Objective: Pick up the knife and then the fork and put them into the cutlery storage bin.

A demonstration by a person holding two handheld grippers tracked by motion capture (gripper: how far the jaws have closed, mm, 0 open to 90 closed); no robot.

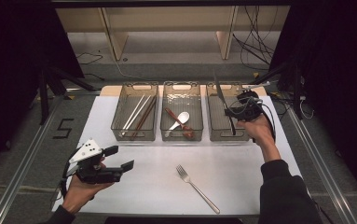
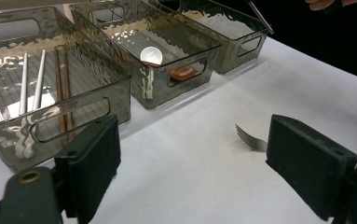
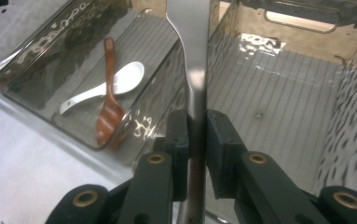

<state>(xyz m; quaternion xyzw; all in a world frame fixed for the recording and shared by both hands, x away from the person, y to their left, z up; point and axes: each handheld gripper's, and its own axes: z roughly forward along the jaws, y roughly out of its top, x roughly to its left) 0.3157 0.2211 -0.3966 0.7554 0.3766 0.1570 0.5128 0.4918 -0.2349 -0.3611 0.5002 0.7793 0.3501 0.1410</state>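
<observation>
Between the right gripper's point(image 3: 197, 140) fingers point(image 3: 178, 140), above the empty bin point(image 3: 278, 88), a stiff, slick steel utensil point(image 3: 192, 46) sits pinched mid-handle, likely to slip or swing; left gripper point(image 2: 190, 163) fingers spread.

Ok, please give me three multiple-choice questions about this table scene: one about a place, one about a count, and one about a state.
1. Where does the fork lie?
A. On the white table top
B. In the middle bin
C. In the left bin

2. How many clear bins stand in the row?
A. Two
B. Three
C. Four

3. What is the state of the right hand-held gripper?
A. Open and empty
B. Lying on the table
C. Shut on a metal utensil

Answers:
1. A, the fork rests on the table, in front of the bins.
2. B, the left bin, middle bin and right bin stand side by side.
3. C, its jaws press a metal utensil from both sides above the right bin.
</observation>
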